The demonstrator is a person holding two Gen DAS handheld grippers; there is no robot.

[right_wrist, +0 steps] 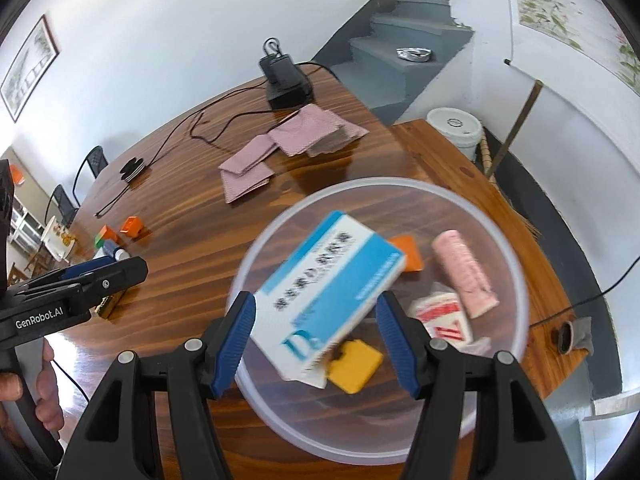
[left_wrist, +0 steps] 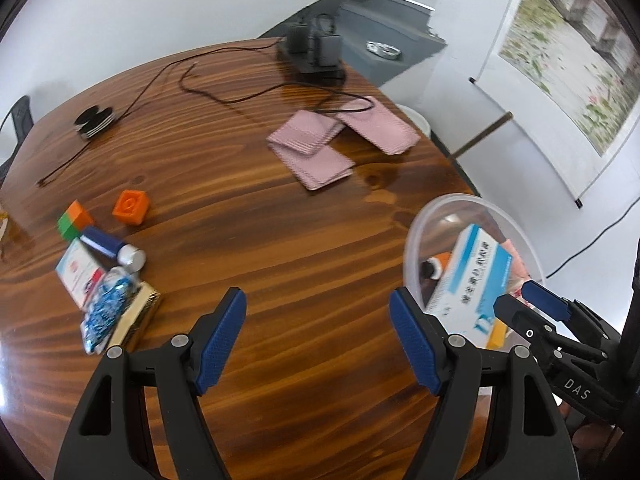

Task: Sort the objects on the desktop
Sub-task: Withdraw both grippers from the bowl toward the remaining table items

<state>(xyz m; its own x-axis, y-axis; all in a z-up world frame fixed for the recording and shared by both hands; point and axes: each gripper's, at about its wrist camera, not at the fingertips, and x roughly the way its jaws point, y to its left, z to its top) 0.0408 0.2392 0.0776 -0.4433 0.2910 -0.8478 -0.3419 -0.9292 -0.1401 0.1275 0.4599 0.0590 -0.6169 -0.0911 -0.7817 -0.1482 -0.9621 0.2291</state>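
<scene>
Left wrist view: the left gripper hangs wide open and empty over a wooden table. A clutter of small boxes lies far left of the clear bowl.

Right wrist view: only here the bowl's contents show, a pink roll and a yellow piece. The blue-white box sits tilted over the bowl, between the right gripper's fingers; whether they press it is unclear.

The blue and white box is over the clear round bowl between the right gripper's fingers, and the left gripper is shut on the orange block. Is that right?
Not quite. The left gripper is open with nothing between its fingers; the orange block lies apart on the table, as the left wrist view shows. The blue and white box is indeed over the clear round bowl between the right gripper's fingers.
</scene>
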